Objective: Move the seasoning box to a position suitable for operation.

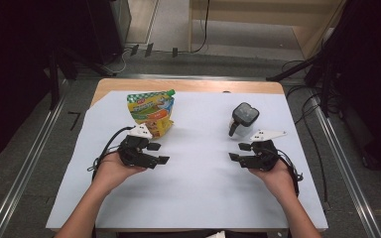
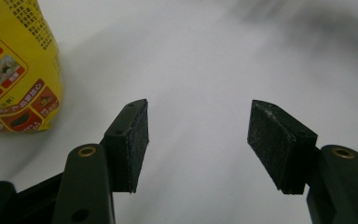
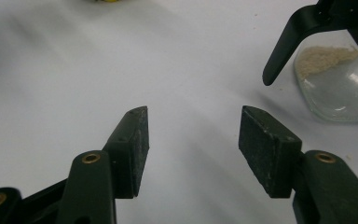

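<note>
the flat yellow and green plastic pouch with printed food pictures and a green cap (image 1: 151, 112) lies on the white sheet (image 1: 198, 173) that covers the wooden table (image 1: 188, 85), just beyond the left gripper (image 1: 159, 153). from above, its near edge is partly covered by the grey three-cornered plate of that gripper. in the left gripper view the pouch (image 2: 14, 65) is cut off by the left and top edges, so i see there a rounded yellow side with small red labels; the print is too small to read.

the clear glass bottle with a black trigger head (image 1: 242, 118) stands near the right gripper (image 1: 239, 151), apart from it. in the right gripper view the bottle (image 3: 338, 79) is cut off at the top right corner, but this view shows pale powder inside the glass, which the high view is too coarse to give.

both grippers rest in the person's hands, low over the sheet, well apart. the left gripper (image 2: 198, 140) has its jaws spread with nothing between; its black pads look rough and scratched. the right gripper (image 3: 191, 149) is also spread and holds nothing.
</note>
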The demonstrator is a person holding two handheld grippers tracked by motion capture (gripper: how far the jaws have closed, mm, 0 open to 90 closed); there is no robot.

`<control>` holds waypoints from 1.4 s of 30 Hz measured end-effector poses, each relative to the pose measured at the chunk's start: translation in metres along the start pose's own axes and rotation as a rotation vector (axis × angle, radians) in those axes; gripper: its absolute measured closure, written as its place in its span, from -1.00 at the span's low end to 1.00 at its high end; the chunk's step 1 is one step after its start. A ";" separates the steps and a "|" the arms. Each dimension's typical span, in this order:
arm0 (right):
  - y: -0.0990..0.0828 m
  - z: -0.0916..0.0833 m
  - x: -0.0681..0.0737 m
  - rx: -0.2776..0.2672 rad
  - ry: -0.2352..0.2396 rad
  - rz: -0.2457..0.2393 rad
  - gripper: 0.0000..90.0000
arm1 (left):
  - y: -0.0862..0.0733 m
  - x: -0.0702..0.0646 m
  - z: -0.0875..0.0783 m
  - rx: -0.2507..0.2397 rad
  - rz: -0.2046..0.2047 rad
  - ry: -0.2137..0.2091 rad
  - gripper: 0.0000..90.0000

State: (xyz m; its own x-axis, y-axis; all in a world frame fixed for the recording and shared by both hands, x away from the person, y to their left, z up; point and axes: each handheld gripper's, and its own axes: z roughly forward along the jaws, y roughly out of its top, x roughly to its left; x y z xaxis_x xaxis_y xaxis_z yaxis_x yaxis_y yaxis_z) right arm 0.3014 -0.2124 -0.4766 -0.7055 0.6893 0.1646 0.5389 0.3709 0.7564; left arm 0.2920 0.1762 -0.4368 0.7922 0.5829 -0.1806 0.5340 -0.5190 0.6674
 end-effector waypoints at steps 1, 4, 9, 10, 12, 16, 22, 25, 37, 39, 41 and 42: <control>0.000 -0.001 0.000 -0.004 -0.001 0.001 -0.02 | 0.000 0.000 0.000 -0.001 0.000 0.002 -0.13; 0.002 -0.005 -0.002 -0.016 -0.008 -0.002 -0.03 | 0.000 -0.001 -0.001 -0.002 0.002 0.005 -0.13; 0.004 -0.012 -0.009 -0.033 -0.036 0.000 -0.03 | -0.001 -0.002 -0.002 -0.003 0.005 0.010 -0.13; 0.005 -0.014 -0.010 -0.033 -0.040 -0.002 -0.03 | -0.001 -0.003 -0.002 -0.005 0.005 0.011 -0.13; 0.005 -0.016 -0.013 -0.038 -0.052 0.002 -0.03 | -0.001 -0.003 -0.003 -0.008 0.004 0.010 -0.13; 0.006 -0.021 -0.021 -0.054 -0.065 0.019 -0.03 | -0.001 -0.003 -0.007 -0.023 -0.003 0.016 -0.13; 0.007 -0.025 -0.032 -0.067 -0.086 0.032 -0.04 | -0.003 -0.005 -0.007 -0.020 0.001 0.016 -0.13; 0.008 -0.025 -0.038 -0.072 -0.097 0.042 -0.04 | -0.005 -0.005 -0.008 -0.016 0.004 0.022 -0.14; 0.012 -0.018 -0.059 -0.076 -0.129 0.076 -0.06 | -0.011 -0.007 -0.012 -0.018 -0.010 0.021 -0.14; 0.013 -0.013 -0.065 -0.086 -0.135 0.073 -0.07 | -0.013 -0.008 -0.012 -0.014 -0.016 0.021 -0.14; 0.014 -0.009 -0.071 -0.074 -0.136 0.081 -0.11 | -0.014 -0.008 -0.013 -0.012 -0.017 0.024 -0.14; 0.015 -0.008 -0.073 -0.056 -0.143 0.087 -0.13 | -0.015 -0.009 -0.013 -0.010 -0.018 0.026 -0.14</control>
State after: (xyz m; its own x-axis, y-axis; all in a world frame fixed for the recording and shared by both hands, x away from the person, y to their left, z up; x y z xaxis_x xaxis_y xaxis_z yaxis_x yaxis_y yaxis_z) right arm 0.3579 -0.2620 -0.4724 -0.5824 0.8004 0.1420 0.5657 0.2737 0.7779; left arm 0.2732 0.1871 -0.4358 0.7745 0.6082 -0.1740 0.5449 -0.5018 0.6718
